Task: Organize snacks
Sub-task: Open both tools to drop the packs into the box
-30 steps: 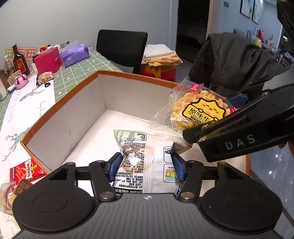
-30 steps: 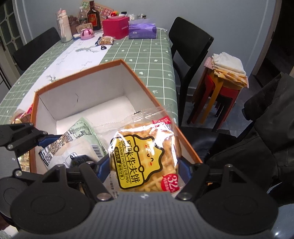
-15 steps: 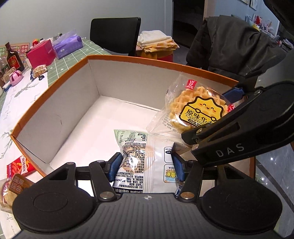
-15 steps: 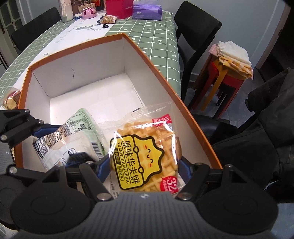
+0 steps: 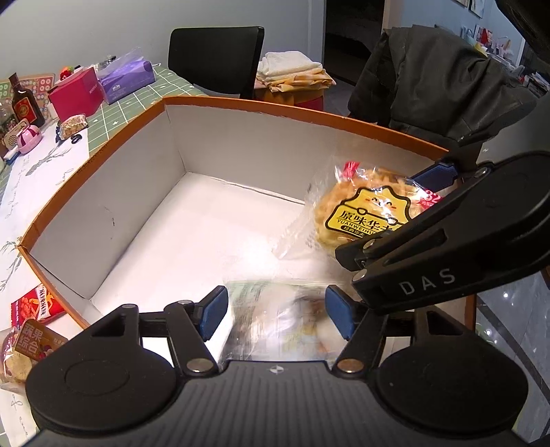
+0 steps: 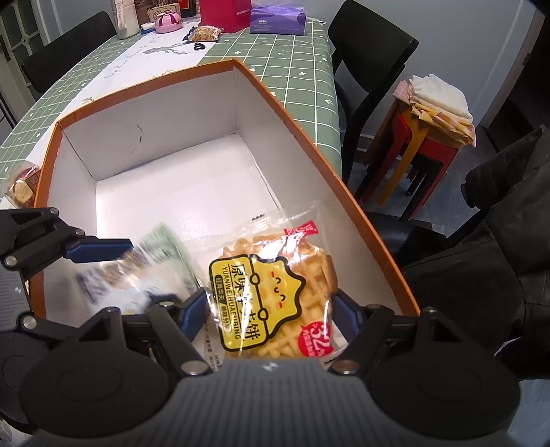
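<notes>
An orange-rimmed white box (image 5: 103, 192) (image 6: 161, 151) stands at the table's near end. My left gripper (image 5: 275, 309) is open inside it; a green-and-white snack packet (image 5: 278, 319) (image 6: 154, 268) is blurred between and below its fingers, out of their grip. My right gripper (image 6: 271, 311) is shut on a yellow-labelled waffle packet (image 6: 275, 292) (image 5: 364, 213) and holds it inside the box by the right wall.
Loose snack packets (image 5: 27, 326) lie on the table left of the box. Further off are a red box (image 5: 75, 93), a purple tissue pack (image 6: 278, 20), a bottle (image 5: 22, 103) and scissors (image 6: 198, 46). Black chairs (image 6: 367, 75) and a red stool (image 6: 429, 144) stand to the right.
My left gripper has opened and let go of the green-and-white packet, which is dropping and blurred. Both grippers have gone lower into the box. The right still holds the waffle packet.
</notes>
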A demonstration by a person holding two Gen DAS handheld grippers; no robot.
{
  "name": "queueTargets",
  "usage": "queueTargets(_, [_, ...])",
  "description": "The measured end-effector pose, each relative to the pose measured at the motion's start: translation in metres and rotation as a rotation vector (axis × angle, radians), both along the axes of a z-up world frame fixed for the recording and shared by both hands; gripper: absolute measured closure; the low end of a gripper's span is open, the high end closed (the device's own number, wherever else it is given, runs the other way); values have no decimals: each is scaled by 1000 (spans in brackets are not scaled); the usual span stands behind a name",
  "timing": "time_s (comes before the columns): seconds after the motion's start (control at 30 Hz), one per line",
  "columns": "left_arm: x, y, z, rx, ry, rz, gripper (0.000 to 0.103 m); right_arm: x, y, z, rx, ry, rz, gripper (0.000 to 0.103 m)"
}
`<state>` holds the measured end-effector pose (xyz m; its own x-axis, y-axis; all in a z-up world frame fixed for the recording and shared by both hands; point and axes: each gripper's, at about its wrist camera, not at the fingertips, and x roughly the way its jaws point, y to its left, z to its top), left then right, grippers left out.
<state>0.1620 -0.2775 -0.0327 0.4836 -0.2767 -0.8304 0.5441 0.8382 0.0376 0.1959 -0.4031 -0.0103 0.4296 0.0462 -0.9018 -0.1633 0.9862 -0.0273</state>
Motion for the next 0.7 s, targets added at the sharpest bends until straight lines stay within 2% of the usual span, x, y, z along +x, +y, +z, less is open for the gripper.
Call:
queueTargets(0.1, [0, 0, 4, 0, -7, -2, 21, -1, -2, 3, 5, -10, -8, 25])
queueTargets(0.43, [-4, 11, 38, -33, -56, 2, 18, -8, -6, 28, 79, -70, -42, 24])
queueTargets(0.7, [0, 41, 71, -60, -116, 54, 18, -10, 6, 54, 97, -135, -53, 24])
